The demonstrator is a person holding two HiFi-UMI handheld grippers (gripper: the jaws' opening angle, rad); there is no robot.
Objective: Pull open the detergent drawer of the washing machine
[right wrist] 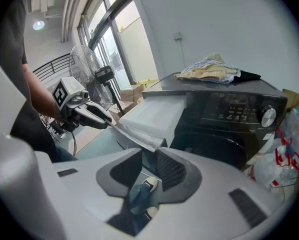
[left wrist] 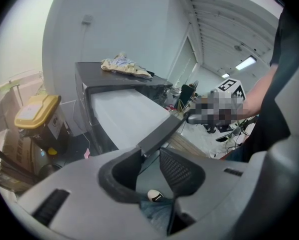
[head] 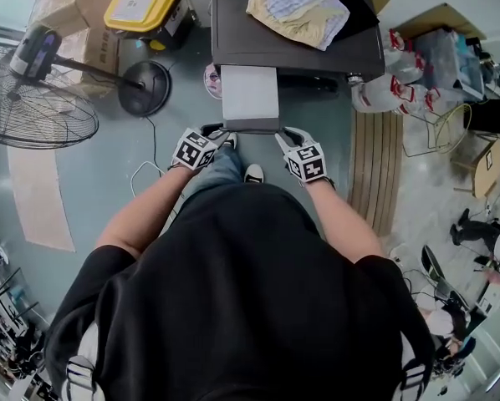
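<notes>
A dark washing machine (head: 296,36) stands ahead with a crumpled cloth (head: 298,7) on its top. Its pale grey drawer (head: 250,94) sticks out toward me, ending in a dark front bar (head: 250,125). My left gripper (head: 212,134) is shut on the bar's left end and my right gripper (head: 288,136) on its right end. In the left gripper view the bar (left wrist: 162,131) runs from between the jaws of the left gripper (left wrist: 149,151) across to the other gripper. The right gripper view shows the same from the other end: the right gripper (right wrist: 148,151), the drawer (right wrist: 154,111), and the machine's dial panel (right wrist: 239,111).
A standing fan (head: 33,98) with a round base (head: 144,88) is on the left. Cardboard boxes (head: 66,7) and a yellow-lidded bin (head: 145,2) sit behind it. Plastic bags (head: 400,90) and a slatted wooden mat (head: 380,170) lie to the right. My shoe (head: 254,174) is under the drawer.
</notes>
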